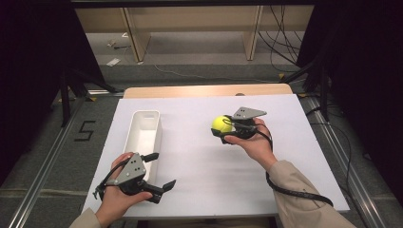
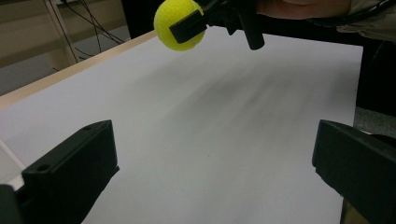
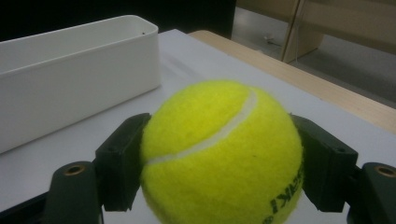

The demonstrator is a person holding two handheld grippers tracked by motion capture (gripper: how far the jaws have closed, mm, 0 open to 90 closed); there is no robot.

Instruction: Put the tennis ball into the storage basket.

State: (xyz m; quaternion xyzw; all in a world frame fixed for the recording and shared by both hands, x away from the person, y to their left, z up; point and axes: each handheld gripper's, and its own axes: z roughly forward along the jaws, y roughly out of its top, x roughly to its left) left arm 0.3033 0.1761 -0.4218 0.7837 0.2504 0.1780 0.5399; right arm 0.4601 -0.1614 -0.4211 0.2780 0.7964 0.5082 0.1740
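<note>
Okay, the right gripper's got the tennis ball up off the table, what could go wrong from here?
The tennis ball is round and pinched only at its two sides by the right gripper, so it might slip and roll off the table. The white bin is narrow, so a release off-centre may miss it.

**Background items around the table**

White sheet (image 1: 204, 161) covers most of the table (image 1: 190, 90); a bare wooden strip is left along the far edge. White oblong bin (image 1: 142, 135) lies on the sheet near its left edge, long side running front to back, open top, inside looks empty. Grey floor beyond the far edge, with wooden shelf legs (image 1: 135, 38) standing on it and loose black cables (image 1: 280, 38) at the far right. Small white scrap (image 1: 113, 62) on the floor at the far left. Metal rail (image 1: 43, 175) runs along the left side of the table, another rail (image 1: 347, 161) along the right. Black "5" mark (image 1: 85, 130) on the floor left of the table.
</note>
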